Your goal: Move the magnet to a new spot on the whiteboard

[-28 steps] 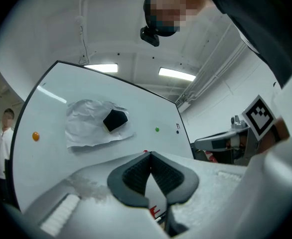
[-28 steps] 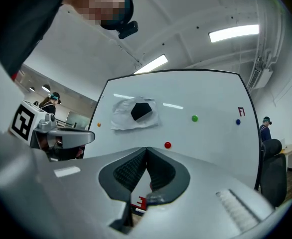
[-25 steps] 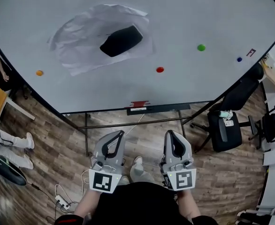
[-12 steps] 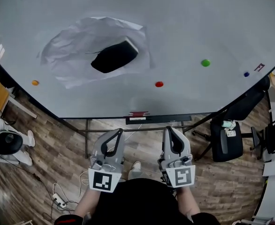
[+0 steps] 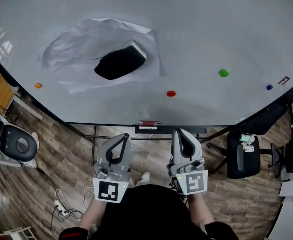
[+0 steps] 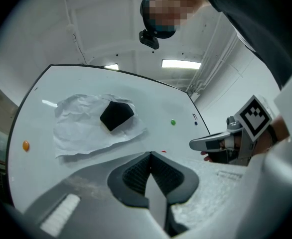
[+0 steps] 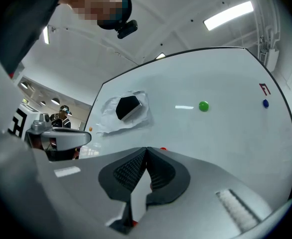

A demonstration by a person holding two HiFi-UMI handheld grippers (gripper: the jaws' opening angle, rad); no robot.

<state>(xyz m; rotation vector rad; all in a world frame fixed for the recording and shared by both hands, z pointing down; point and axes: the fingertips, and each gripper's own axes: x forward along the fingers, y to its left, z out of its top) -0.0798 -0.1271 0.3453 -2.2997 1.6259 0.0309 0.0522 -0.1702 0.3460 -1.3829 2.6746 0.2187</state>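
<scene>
On the whiteboard (image 5: pixel 196 29) stick a red magnet (image 5: pixel 171 93), a green magnet (image 5: pixel 224 73), an orange magnet (image 5: pixel 38 85) and a small blue magnet (image 5: pixel 269 87). A black eraser (image 5: pixel 120 62) pins a crumpled sheet of paper (image 5: pixel 71 54) to the board. My left gripper (image 5: pixel 122 137) and right gripper (image 5: pixel 180 134) hang side by side below the board's lower edge, apart from it, both shut with nothing between the jaws. In the right gripper view the red magnet (image 7: pixel 163 148) peeks just above the shut tips (image 7: pixel 146 148), and the green magnet (image 7: pixel 203 106) lies further up to the right.
The board's tray (image 5: pixel 149 127) runs along its bottom edge on a metal stand. A black office chair (image 5: pixel 244 154) stands at the right, another chair (image 5: pixel 16 143) at the left. A power strip with cables (image 5: pixel 61 211) lies on the wooden floor.
Both grippers have moved a little nearer the whiteboard's lower edge, still shut. The view has shifted, and the board sits lower in the picture.
</scene>
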